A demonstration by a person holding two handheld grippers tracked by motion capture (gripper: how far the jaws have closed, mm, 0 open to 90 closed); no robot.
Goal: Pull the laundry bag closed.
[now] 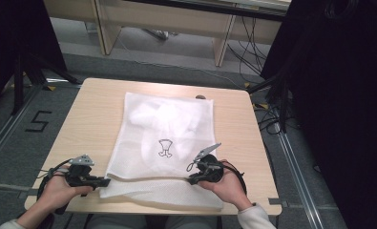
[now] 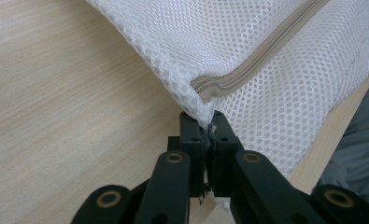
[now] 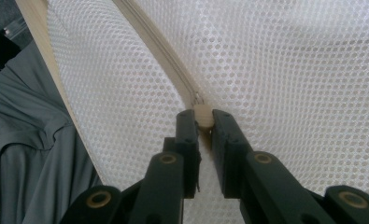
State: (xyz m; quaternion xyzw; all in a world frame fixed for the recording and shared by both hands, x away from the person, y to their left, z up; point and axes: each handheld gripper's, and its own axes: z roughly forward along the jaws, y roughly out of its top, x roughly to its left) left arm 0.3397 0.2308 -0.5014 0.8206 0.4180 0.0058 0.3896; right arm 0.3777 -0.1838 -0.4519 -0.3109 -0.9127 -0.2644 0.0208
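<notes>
Left gripper [image 2: 209,127] jaws clamp mesh laundry bag [image 1: 164,143] corner; right gripper [image 3: 203,122] jaws pinch zipper slider [image 3: 203,115] (beige). Pull along track, keep corner taut.

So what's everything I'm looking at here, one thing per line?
mesh laundry bag: one, white, flat in the middle of the table, something white inside, small black drawing on top.
zip: one, beige, along the bag's near edge.
zip slider: one, beige, on the zip at the right end.
table: one, light wood, under the bag.
desk: one, light wood, on the floor behind the table.
cables: several, black, on the floor at the back right.
floor marking: one, black, a figure on the grey floor at the left.
left hand-held gripper: one, black, shut on the bag's corner.
right hand-held gripper: one, black, shut on the zip slider.
</notes>
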